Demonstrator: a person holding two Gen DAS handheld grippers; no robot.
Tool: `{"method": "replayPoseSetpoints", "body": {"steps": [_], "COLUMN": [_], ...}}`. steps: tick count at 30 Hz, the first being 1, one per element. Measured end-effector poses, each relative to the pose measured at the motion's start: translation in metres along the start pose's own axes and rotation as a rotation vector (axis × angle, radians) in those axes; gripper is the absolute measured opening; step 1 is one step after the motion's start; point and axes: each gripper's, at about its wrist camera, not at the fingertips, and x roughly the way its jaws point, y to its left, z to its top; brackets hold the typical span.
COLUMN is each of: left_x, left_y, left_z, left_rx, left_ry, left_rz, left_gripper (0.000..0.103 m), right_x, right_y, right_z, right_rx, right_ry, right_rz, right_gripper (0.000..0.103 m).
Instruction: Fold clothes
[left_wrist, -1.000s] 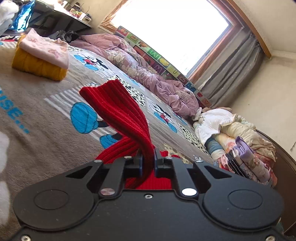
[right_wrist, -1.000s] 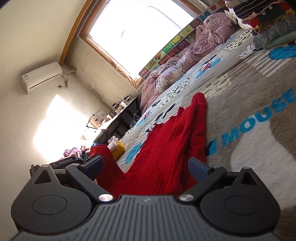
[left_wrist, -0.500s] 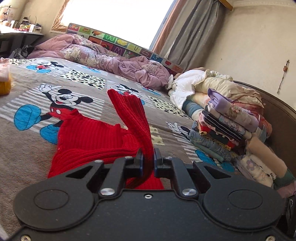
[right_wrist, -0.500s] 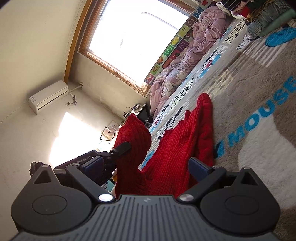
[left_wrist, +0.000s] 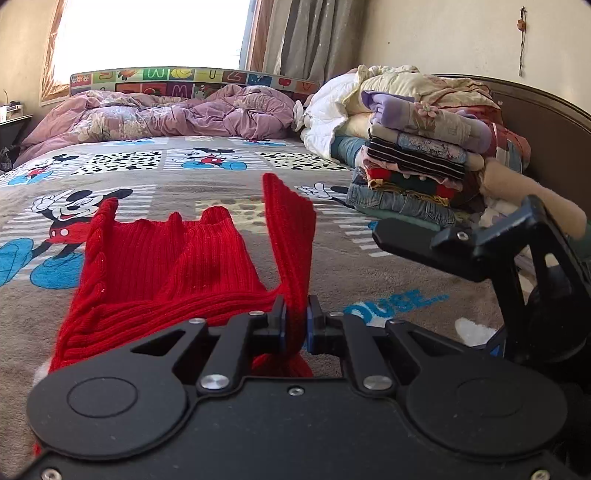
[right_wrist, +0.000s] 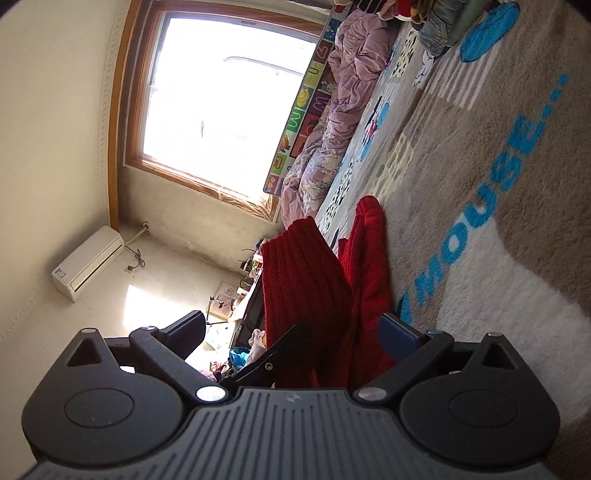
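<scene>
A red ribbed knit sweater (left_wrist: 162, 266) lies on a bed covered by a grey-brown blanket (left_wrist: 369, 273) printed with cartoon mice and blue lettering. The left gripper (left_wrist: 295, 326) is clamped tight on one part of the sweater, its two fingers pressed together with a strip of red knit pinched between them. That strip rises upright above the fingers, while the rest of the sweater lies spread on the blanket to the left, partly bunched into ridges.

The right gripper (right_wrist: 291, 332) has its fingers spread wide apart and holds nothing. In its view, which is rolled sideways, the sweater (right_wrist: 365, 266) sits between and just beyond its fingers, and the lifted strip stands beside the flat part. A black piece of the left gripper shows in front of the strip.

To the right on the bed, near a dark headboard (left_wrist: 546, 110), sits a tall stack of folded clothes (left_wrist: 413, 162). A crumpled lilac duvet (left_wrist: 177, 114) lies along the far edge under a bright window (left_wrist: 147, 33).
</scene>
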Motion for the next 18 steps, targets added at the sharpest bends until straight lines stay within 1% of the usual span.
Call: {"method": "replayPoseSetpoints", "body": {"steps": [5,11,13,14,15,18], "left_x": [0.01,0.02,0.022,0.022,0.021,0.017], "left_y": [-0.013,-0.022,-0.022,-0.023,-0.024,-0.023], "left_z": [-0.009,-0.019,-0.02,-0.021,-0.022,-0.022], "left_rx": [0.086,0.148,0.16,0.164,0.166,0.164], "left_ry": [0.02,0.039,0.047,0.051,0.049,0.062], "left_rz": [0.012,0.02,-0.002,-0.019,-0.032,-0.066], "left_gripper": [0.007,0.007,0.009,0.014,0.015,0.02], "right_x": [0.002,0.011,0.013,0.014,0.015,0.018], "right_y": [-0.01,-0.018,-0.02,-0.02,-0.021,-0.021], "right_z": [0.006,0.008,0.009,0.009,0.01,0.01], "right_rx": [0.045,0.053,0.05,0.05,0.05,0.028], "right_ry": [-0.021,-0.002,0.001,0.001,0.001,0.005], "right_rz": [-0.002,-0.022,-0.023,-0.023,-0.023,-0.052], "right_gripper": [0.099,0.098,0.098,0.098,0.097,0.095]}}
